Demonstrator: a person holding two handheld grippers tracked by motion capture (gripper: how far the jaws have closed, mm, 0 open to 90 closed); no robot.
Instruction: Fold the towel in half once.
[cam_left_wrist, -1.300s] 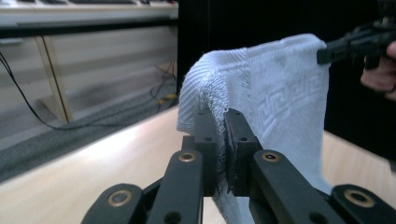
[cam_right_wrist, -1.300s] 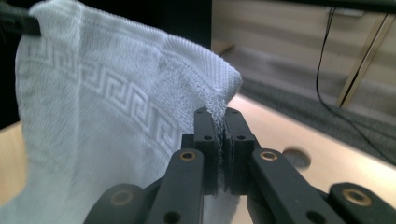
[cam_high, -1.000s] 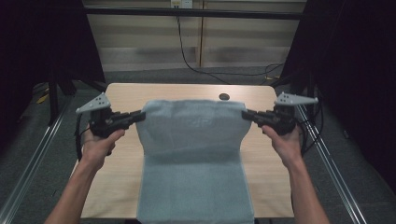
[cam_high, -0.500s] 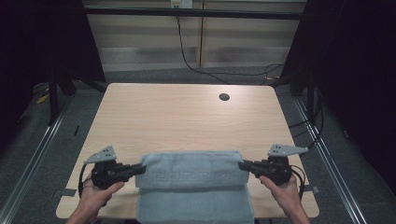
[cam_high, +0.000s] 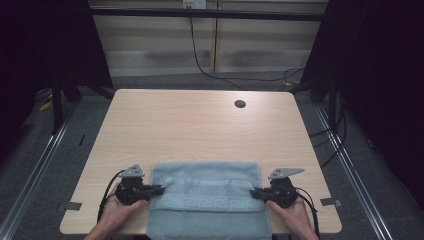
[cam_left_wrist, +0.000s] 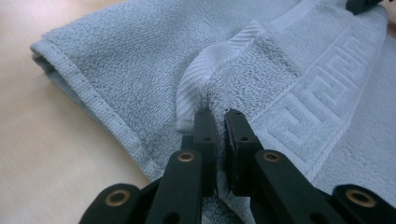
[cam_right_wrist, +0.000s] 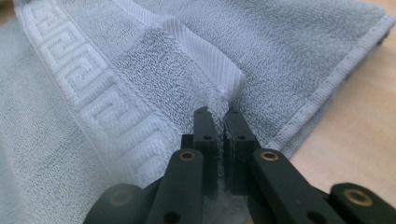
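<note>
one pale blue towel (cam_high: 207, 197) lies folded at the near edge of the wooden table (cam_high: 200, 130), its lower layer running off that edge toward the person, with a woven key-pattern band (cam_high: 210, 202) across the top layer. it looks soft and limp, light terry that would sag and drape rather than hold a shape, with enough nap that it should not slip; the flat woven hem at the corners seems the firmest place to take hold. the left gripper (cam_left_wrist: 218, 122) has its jaws nearly closed on the hem corner at the towel's left end, cloth pinched between them. the right gripper (cam_right_wrist: 217, 120) is likewise nearly closed on the opposite hem corner, each hand low beside the towel's ends.
</note>
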